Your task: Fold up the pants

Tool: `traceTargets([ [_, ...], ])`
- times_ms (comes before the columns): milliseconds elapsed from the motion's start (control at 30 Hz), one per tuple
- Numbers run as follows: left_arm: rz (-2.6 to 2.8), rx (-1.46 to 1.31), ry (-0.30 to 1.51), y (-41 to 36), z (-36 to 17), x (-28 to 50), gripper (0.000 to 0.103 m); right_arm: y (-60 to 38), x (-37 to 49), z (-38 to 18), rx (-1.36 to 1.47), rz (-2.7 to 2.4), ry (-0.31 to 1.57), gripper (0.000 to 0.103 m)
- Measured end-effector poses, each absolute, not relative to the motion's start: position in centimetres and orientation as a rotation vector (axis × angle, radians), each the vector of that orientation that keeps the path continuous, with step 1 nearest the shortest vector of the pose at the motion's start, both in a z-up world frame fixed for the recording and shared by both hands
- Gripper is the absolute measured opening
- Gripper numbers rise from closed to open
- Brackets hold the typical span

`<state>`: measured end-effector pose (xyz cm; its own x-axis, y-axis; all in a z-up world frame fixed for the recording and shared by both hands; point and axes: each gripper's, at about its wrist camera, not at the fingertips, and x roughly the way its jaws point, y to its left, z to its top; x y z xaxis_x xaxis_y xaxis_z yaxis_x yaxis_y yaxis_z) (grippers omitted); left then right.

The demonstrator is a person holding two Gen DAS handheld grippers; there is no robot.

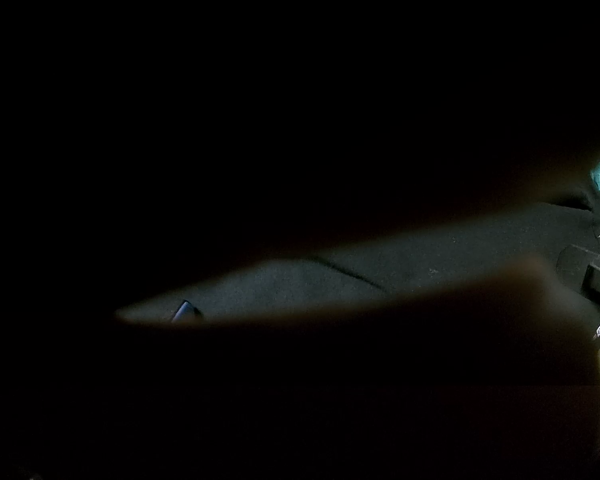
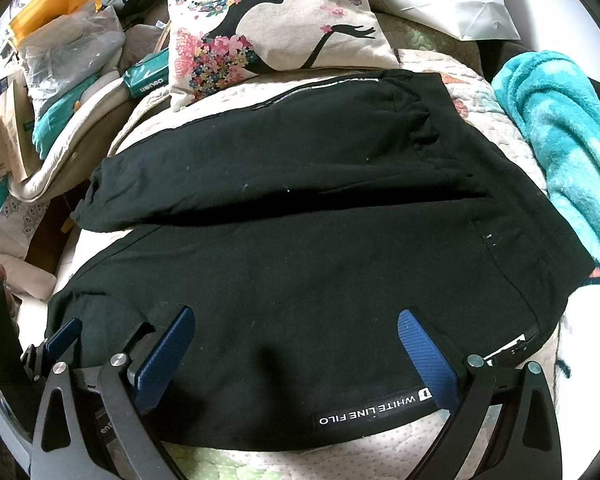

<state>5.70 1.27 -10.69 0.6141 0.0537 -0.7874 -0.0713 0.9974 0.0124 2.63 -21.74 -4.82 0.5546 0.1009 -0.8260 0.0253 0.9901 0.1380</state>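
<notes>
Black pants spread on the quilt, my right gripper hovering wide open over their near edge.

The pants point(image 2: 300, 240) lie flat across the quilted bed cover point(image 2: 496, 96), both legs running toward my left and the waistband toward the teal blanket point(image 2: 560, 140) on my right; the far leg sits just below the printed cushion point(image 2: 276, 20). My right gripper point(image 2: 296, 356) is spread wide, its blue fingers point(image 2: 424, 356) apart above the near leg, close to the hem label reading "WHITE LINE FILO", gripping nothing. My left gripper point(image 2: 62, 338) shows at the lower left beside the right one, at the near leg's cuff end; I cannot tell whether it is spread or closed. Its own camera is almost wholly dark, showing only a strip of black cloth point(image 1: 380, 276).
</notes>
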Motion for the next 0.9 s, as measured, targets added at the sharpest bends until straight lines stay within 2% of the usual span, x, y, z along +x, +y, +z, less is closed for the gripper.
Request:
traceTargets([
  [433, 0.065, -0.034, 0.907, 1.4, -10.8, 6.5, 0.103, -21.7, 2.4, -4.7, 0.135, 0.037, 0.966, 0.103],
  [900, 0.066, -0.031, 0.905, 0.3, -9.8, 5.9, 0.103, -23.2, 0.8, 0.5, 0.125, -0.023, 0.780, 0.103],
])
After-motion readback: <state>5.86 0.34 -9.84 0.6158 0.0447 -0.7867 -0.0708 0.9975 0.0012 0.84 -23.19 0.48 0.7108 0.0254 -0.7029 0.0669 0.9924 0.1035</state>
